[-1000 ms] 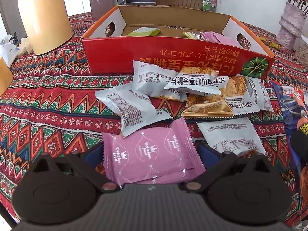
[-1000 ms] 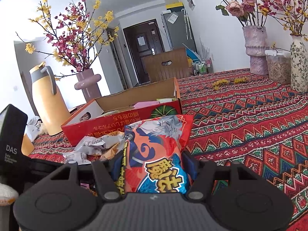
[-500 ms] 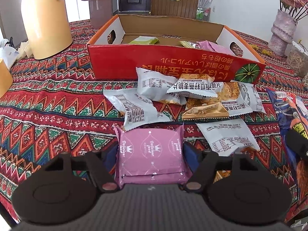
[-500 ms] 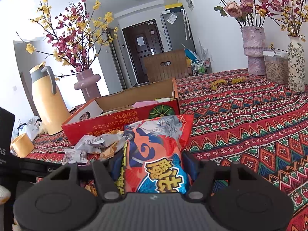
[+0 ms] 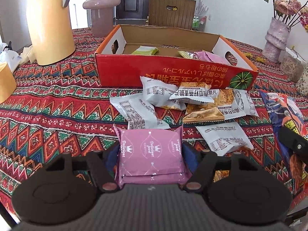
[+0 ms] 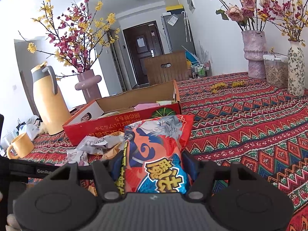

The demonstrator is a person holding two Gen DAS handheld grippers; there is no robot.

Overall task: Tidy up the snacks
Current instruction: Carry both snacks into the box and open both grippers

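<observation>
My left gripper (image 5: 150, 155) is shut on a pink snack packet (image 5: 150, 154) and holds it above the tablecloth, in front of a pile of white and gold snack packets (image 5: 184, 104). Behind the pile stands an open red cardboard box (image 5: 173, 73) with a few packets inside. My right gripper (image 6: 154, 165) is shut on a red and blue chip bag (image 6: 157, 150); that bag also shows at the right edge of the left wrist view (image 5: 284, 113). The box (image 6: 123, 119) and the pile (image 6: 96, 144) lie ahead and left of it.
A yellow thermos (image 5: 50, 23) and a pink vase (image 5: 102, 9) stand at the back left, a yellow mug (image 6: 19, 146) at the far left. Flower vases (image 6: 254, 55) and a clear jar (image 6: 275, 71) stand at the back right.
My left gripper has lifted and drawn back with the pink packet, which has turned square between the fingers. The right gripper has risen slightly with the chip bag.
</observation>
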